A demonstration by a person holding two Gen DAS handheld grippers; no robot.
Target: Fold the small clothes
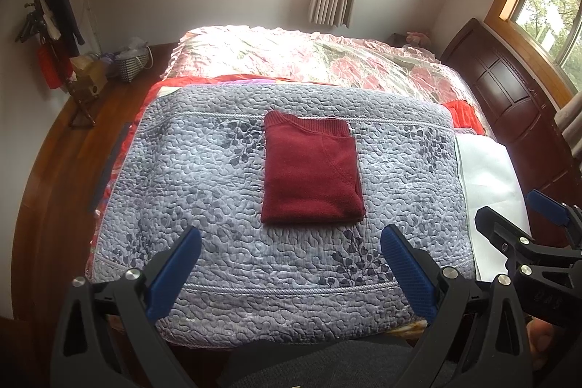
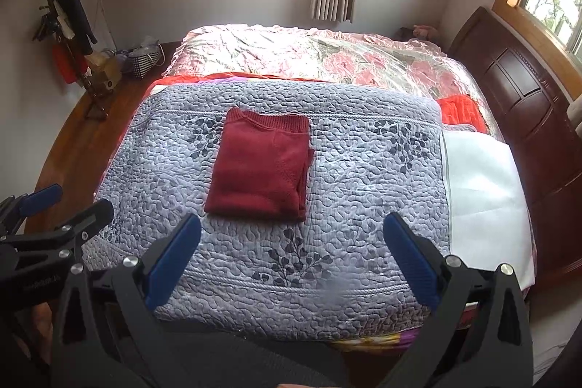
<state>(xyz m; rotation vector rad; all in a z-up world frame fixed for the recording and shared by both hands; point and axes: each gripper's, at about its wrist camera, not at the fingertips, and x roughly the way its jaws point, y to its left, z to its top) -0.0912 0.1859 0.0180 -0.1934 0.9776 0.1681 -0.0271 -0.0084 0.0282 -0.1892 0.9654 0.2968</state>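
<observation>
Sweater [image 1: 312, 171] folded on quilt [image 1: 203, 177], beyond open jaws.

The left gripper [image 1: 291, 239] has black plastic arms with triangular cut-outs and round silver screw heads; its fingers [image 1: 407, 268] carry blue ribbed pads. The right gripper [image 2: 291, 235] is built alike; dark grey clothing shows beneath it.

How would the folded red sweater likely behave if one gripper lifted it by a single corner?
The red sweater is soft knit, so it would probably sag and its stacked layers, visible along the right edge, fall open. It looks light for its bulk. On the textured grey quilt, a push would likely bunch it rather than slide it.
</observation>
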